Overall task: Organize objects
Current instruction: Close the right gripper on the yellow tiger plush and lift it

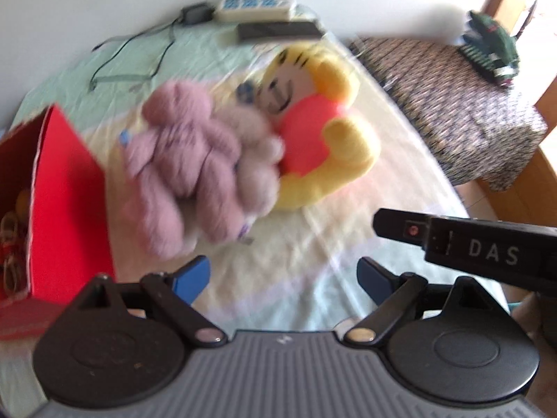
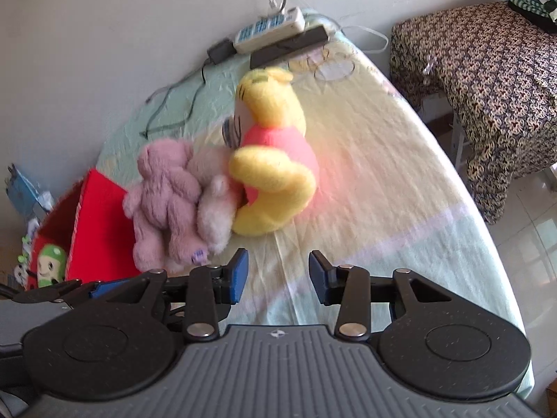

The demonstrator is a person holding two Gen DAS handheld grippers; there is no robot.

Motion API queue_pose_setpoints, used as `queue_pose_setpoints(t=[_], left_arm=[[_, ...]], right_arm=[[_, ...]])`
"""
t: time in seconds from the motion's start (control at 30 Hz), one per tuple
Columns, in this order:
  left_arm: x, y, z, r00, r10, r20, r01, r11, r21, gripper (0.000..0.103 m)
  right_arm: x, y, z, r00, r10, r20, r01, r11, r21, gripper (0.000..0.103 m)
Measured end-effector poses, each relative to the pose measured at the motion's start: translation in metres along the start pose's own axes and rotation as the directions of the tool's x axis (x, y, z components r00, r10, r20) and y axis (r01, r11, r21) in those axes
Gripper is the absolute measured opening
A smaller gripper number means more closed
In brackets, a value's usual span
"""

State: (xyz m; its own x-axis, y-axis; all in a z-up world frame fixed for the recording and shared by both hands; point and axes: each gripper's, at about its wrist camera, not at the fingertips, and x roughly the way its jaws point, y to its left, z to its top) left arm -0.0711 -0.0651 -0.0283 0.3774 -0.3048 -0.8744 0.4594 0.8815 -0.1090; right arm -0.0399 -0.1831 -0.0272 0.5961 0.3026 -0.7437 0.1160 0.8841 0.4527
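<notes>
A red box [image 2: 101, 223] stands at the left edge of the bed [image 2: 383, 181], with a mauve plush bear [image 2: 163, 191] just beside it, touching a yellow plush bear in a pink shirt [image 2: 275, 160]. The left tongs [image 1: 283, 275] gape wide and empty, and the right tongs [image 2: 278, 275], narrower, hold nothing

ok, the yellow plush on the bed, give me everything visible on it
The yellow plush is a soft bear-like toy in a pink-red top, with a pale face and dark stitched features. It lies tipped on the pastel bedsheet, head toward the wall. The pale pink plush presses against its front. Neither gripper touches it.
</notes>
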Motion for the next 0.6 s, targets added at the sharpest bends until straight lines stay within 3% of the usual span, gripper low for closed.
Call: queue_pose_setpoints(t=[0.2, 0.3, 0.37, 0.6], left_arm=[[0.002, -0.008, 0.036, 0.989, -0.12, 0.083, 0.116, 0.992, 0.047, 0.091], [0.014, -0.009, 0.05, 0.974, -0.215, 0.073, 0.214, 0.976, 0.034, 0.092], [0.024, -0.011, 0.056, 0.965, -0.253, 0.065, 0.253, 0.967, 0.012, 0.092], [0.052, -0.011, 0.068, 0.956, -0.292, 0.037, 0.294, 0.955, -0.044, 0.092]], right_arm=[[0.0, -0.016, 0.036, 0.996, 0.05, 0.077, -0.053, 0.998, 0.038, 0.043], [0.007, -0.02, 0.055, 0.991, 0.102, 0.091, -0.106, 0.994, 0.037, 0.044], [0.016, -0.022, 0.065, 0.988, 0.12, 0.093, -0.123, 0.992, 0.023, 0.051], [0.053, -0.033, 0.088, 0.984, 0.172, 0.04, -0.174, 0.984, 0.043, 0.053]])
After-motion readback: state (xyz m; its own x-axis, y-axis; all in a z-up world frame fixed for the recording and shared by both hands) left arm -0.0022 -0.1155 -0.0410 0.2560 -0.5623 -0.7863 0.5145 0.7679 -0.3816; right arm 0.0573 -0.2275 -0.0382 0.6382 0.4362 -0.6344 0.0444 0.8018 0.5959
